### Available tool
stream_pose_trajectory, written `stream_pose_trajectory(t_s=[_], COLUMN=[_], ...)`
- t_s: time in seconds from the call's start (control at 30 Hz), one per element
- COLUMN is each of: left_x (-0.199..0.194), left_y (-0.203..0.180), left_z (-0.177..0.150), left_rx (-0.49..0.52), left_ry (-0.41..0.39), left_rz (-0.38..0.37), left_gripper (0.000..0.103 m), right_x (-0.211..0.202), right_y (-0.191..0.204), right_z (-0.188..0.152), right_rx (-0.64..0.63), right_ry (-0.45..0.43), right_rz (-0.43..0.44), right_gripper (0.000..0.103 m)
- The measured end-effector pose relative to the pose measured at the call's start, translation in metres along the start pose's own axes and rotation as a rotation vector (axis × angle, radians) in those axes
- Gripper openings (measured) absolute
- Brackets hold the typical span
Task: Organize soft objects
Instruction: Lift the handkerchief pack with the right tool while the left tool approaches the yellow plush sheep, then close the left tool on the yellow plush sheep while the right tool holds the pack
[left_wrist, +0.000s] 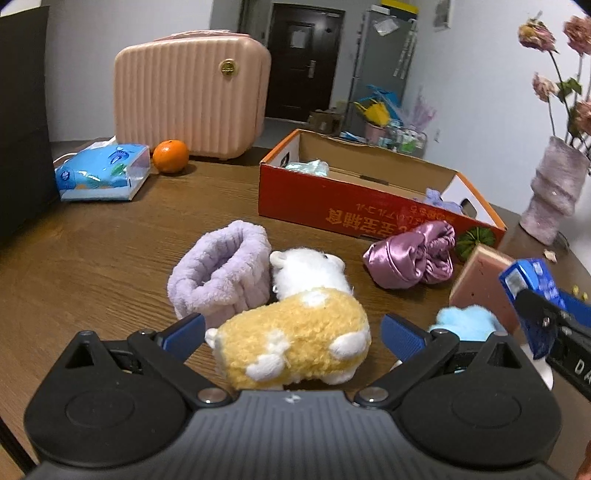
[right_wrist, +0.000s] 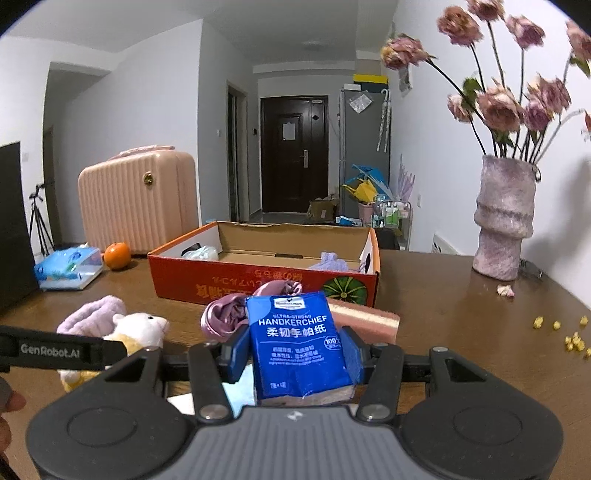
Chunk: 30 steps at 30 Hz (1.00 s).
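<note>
While the right gripper (right_wrist: 295, 354) clamps a blue tissue pack (right_wrist: 299, 343) at lower centre of its view, the left gripper (left_wrist: 291, 332) stands open around a yellow plush (left_wrist: 291, 343), pads apart from it. Behind the plush lie a lilac headband (left_wrist: 218, 277) and a satin scrunchie (left_wrist: 410, 254). At mid-frame, the red box (left_wrist: 347, 203) sits on the table (left_wrist: 110, 251).

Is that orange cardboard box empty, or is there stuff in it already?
Not empty. The open orange box already holds a pale green bundle at one end and a lilac cloth at the other.
</note>
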<state>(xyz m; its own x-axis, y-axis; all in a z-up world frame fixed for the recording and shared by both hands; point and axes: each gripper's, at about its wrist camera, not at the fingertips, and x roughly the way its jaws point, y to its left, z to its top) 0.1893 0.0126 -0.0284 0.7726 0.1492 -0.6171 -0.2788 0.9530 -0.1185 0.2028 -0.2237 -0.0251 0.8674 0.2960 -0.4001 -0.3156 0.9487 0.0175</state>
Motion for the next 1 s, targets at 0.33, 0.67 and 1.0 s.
stream_pose_trajectory(t_s=[0.33, 0.67, 1.0], left_x=[0.021, 0.036, 0.038], left_y=[-0.015, -0.016, -0.013], left_z=[0.003, -0.002, -0.005], left_rx=[-0.055, -0.041, -0.050], left_ry=[0.001, 0.039, 0.012], left_rz=[0.138, 0.131, 0.104], left_gripper=[0.103, 0.103, 0.103], right_x=[0.005, 0.007, 0.007], right_y=[-0.010, -0.008, -0.006], right_z=[-0.007, -0.010, -0.014], right_rx=[0.054, 0.057, 0.048], right_ry=[0.017, 0.026, 0.029], right_rz=[0.015, 0.015, 0.014], right_gripper=[0.051, 0.051, 0.051])
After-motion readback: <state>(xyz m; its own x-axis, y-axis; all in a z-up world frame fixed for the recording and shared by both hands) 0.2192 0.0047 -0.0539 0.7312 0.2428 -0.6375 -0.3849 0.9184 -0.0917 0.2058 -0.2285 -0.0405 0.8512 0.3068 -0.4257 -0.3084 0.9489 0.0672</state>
